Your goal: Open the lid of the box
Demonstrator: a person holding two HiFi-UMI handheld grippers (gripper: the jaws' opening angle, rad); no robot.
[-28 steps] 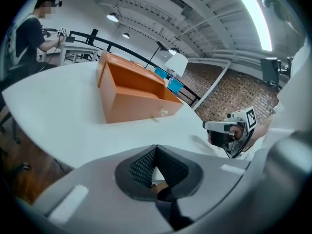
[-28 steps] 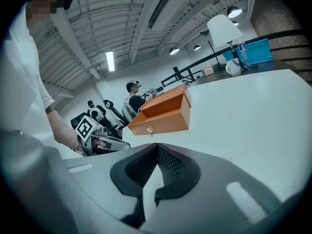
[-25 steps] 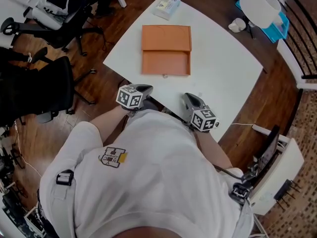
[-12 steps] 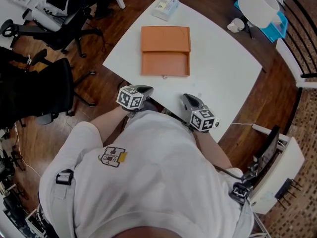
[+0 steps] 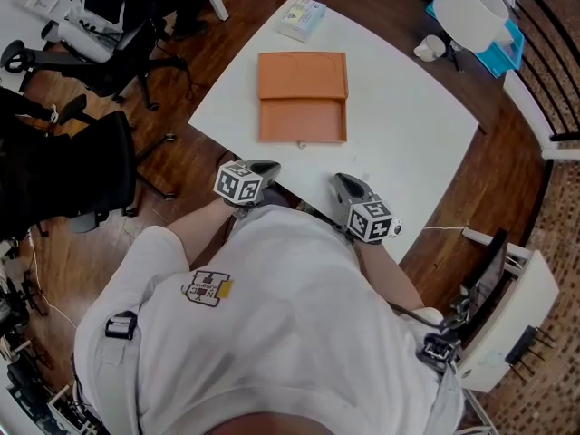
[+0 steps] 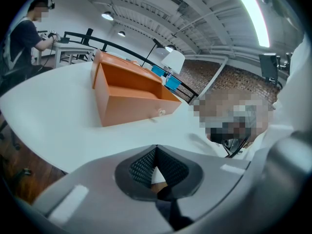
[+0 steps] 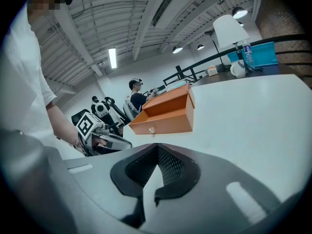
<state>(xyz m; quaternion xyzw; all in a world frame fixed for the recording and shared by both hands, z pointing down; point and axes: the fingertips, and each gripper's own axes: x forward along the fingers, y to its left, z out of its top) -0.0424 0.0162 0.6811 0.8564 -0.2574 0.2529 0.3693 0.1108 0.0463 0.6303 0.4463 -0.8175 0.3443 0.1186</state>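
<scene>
The orange box lies toward the far side of the white table, its small knob facing the near edge, well apart from both tongs. The left gripper and right gripper hover at the near edge, each pressed together on nothing. To raise the lid cleanly, one would probably spread and pinch the knob while the other steadies the base (it looks light enough to slide). Around the table is dark wood floor, with office chairs to the left and a white lamp far right.
</scene>
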